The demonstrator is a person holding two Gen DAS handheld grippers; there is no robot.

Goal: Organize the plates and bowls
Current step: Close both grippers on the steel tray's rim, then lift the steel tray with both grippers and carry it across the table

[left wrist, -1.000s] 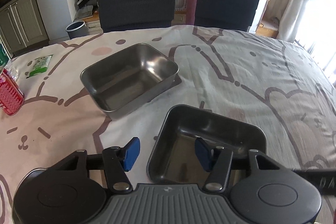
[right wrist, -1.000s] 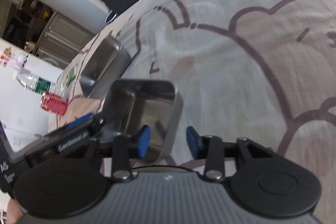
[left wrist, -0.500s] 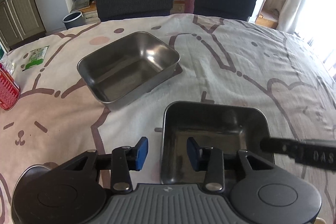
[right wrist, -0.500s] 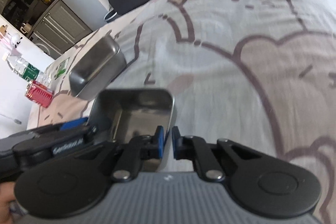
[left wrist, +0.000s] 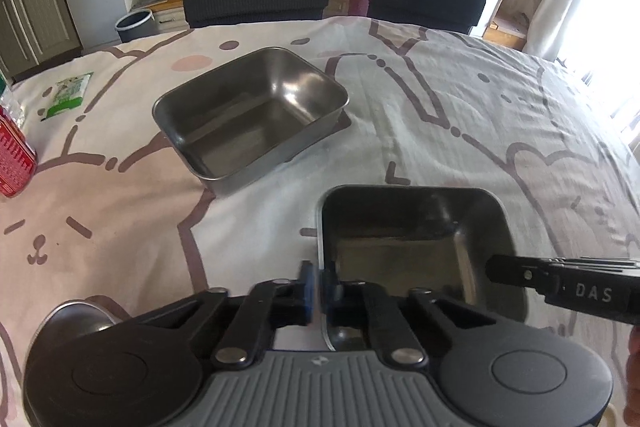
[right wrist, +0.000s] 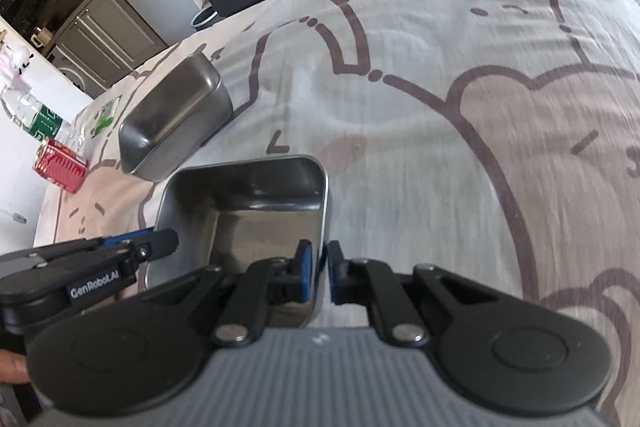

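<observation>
Near steel tray [left wrist: 412,227] wall pinched by each tool: left [left wrist: 319,287], right [right wrist: 320,267]

Two rectangular stainless-steel bowls with rounded corners sit upright and empty on the patterned cloth. The nearer bowl [left wrist: 412,227] is the darker and squarer one, its rim roughly square to the left wrist view. The farther bowl [left wrist: 250,115] lies at about 11 o'clock from it, well apart, turned at an angle, its inside brightly lit and reflective.
</observation>
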